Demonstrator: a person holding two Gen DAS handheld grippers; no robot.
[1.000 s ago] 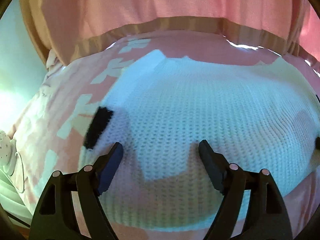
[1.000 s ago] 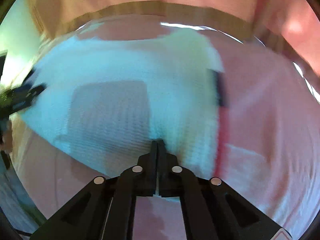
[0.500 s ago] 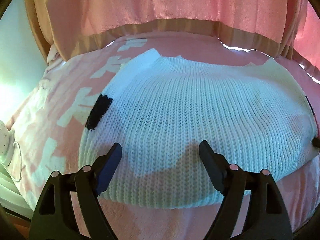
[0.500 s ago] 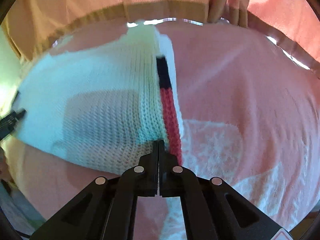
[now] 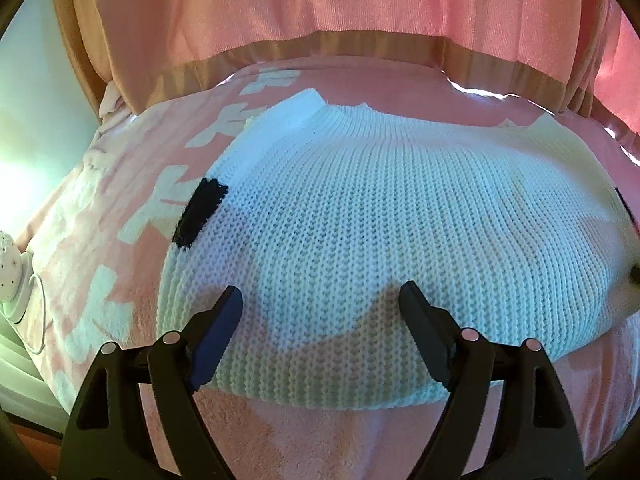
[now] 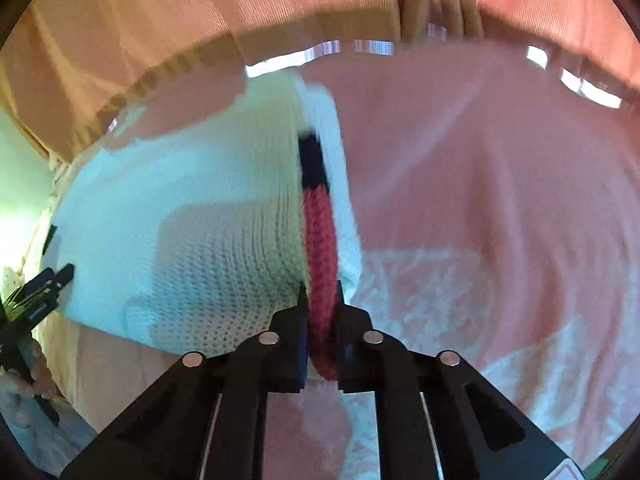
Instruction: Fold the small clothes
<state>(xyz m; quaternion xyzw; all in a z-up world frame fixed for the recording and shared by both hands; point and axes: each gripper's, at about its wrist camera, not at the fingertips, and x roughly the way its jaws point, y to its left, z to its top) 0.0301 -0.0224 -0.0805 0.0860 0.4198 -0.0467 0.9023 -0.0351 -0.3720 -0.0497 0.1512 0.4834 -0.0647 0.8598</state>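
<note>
A white knit sweater lies flat on a pink blanket over the bed, its far edge near the curtain. The right gripper sits at the sweater's right edge, its fingers opening around the red-and-navy trim, which lies between them. The left gripper hovers over the near hem, fingers wide apart and holding nothing. The side fold looks to be finishing; next, likely, each gripper takes a hem corner.

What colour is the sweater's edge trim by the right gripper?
Red, turning navy further along the trim, on a white knit sweater; clearest in the right wrist view.
</note>
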